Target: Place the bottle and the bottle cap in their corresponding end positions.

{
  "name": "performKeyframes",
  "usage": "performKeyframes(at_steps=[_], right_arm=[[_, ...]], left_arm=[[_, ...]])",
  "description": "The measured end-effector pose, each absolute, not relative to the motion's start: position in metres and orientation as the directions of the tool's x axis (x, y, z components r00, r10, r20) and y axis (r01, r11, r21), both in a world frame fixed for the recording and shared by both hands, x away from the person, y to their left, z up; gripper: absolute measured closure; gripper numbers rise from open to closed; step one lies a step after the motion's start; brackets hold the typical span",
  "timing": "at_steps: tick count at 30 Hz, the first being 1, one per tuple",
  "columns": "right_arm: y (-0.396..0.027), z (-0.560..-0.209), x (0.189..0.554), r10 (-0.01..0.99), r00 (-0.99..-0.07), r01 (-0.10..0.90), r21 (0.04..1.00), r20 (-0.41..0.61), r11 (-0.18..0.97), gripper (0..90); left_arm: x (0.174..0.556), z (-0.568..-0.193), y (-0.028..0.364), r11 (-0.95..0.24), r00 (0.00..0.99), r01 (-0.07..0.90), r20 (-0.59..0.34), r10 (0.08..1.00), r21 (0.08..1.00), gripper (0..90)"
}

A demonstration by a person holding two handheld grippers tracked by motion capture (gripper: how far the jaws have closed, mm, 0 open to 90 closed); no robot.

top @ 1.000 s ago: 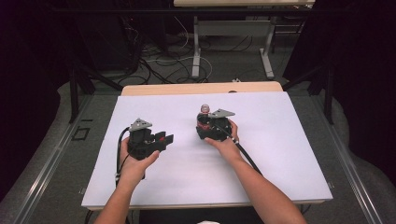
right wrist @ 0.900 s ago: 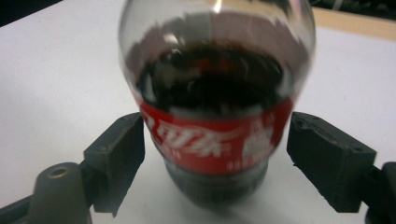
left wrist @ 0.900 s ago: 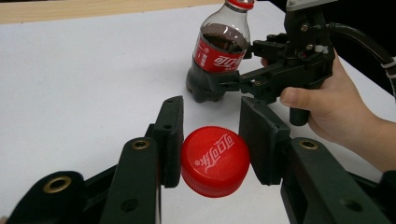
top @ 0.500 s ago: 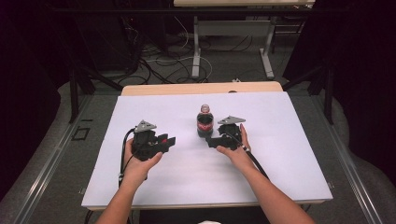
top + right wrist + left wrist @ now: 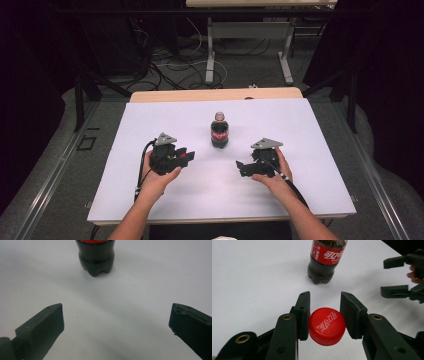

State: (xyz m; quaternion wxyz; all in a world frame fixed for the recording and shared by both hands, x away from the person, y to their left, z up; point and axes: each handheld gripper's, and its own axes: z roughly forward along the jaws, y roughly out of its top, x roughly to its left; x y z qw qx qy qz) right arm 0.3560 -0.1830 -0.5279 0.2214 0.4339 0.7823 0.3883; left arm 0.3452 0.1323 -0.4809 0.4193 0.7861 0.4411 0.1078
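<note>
Cap: I see the red cap pinched between my left gripper's jaws, near-left of the bottle.
Bottle: the cola bottle stands upright and uncapped at the middle of the white table, apart from both grippers.
Left gripper: pads pressed on the cap's sides, held low over the table.
Right gripper: my right gripper, near-right of the bottle, has just been opening; its jaws are spread wide with nothing between them.
</note>
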Motion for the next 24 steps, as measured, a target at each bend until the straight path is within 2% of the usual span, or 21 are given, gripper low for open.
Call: performKeyframes(at_steps=[9,15,24], right_arm=[[-0.21,-0.54,0.34,0.861,-0.508,0.538,0.791,0.029,0.292,0.0],[-0.218,-0.543,0.338,0.87,-0.493,0.54,0.792,0.024,0.284,0.0],[-0.226,-0.544,0.335,0.873,-0.484,0.54,0.805,0.058,0.246,0.4]], left_arm=[[0.346,-0.514,0.09,-0.313,0.635,0.597,-0.197,0.747,0.739,61.1],[0.35,-0.533,0.064,-0.366,0.673,0.567,-0.16,0.722,0.738,61.1],[0.347,-0.548,0.044,-0.367,0.704,0.564,-0.199,0.681,0.74,61.1]])
